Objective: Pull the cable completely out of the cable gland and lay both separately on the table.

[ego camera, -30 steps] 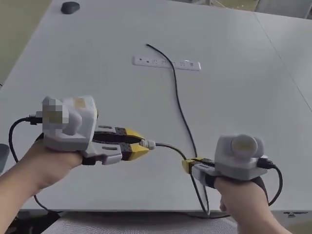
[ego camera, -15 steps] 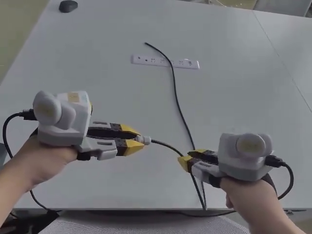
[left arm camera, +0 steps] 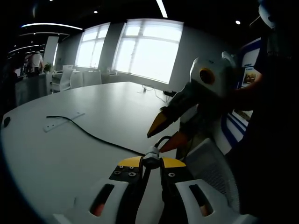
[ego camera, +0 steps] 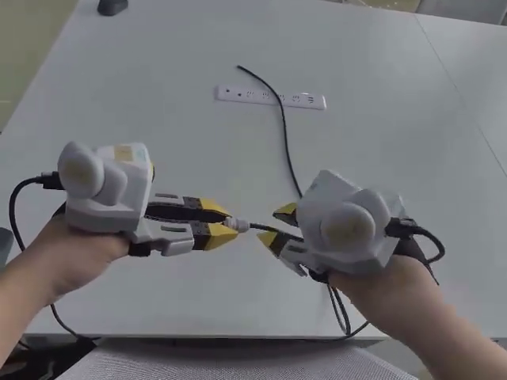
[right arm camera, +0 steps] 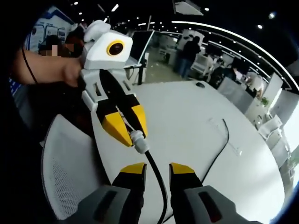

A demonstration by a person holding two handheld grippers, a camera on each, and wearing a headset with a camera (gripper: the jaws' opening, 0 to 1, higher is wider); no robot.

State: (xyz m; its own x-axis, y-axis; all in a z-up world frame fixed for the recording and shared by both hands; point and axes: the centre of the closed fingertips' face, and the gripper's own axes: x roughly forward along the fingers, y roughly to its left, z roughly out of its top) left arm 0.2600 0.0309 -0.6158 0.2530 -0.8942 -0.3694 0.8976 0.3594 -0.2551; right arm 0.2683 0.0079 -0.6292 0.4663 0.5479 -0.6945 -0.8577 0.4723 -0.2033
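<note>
Gland [left arm camera: 151, 155] in left tongs [left arm camera: 151, 163] (cable [right arm camera: 160, 191] between right tongs [right arm camera: 158, 169])

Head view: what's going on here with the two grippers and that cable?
A person holds two grippers over a white table. The left gripper is shut on the cable gland, the black cable running out of it. The right gripper is open, jaws either side of the cable beside the gland. Nothing separated yet.

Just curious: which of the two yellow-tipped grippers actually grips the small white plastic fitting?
The left gripper: its jaws are shut on the small white cable gland. The right gripper stands open astride the thin black cable.
</note>
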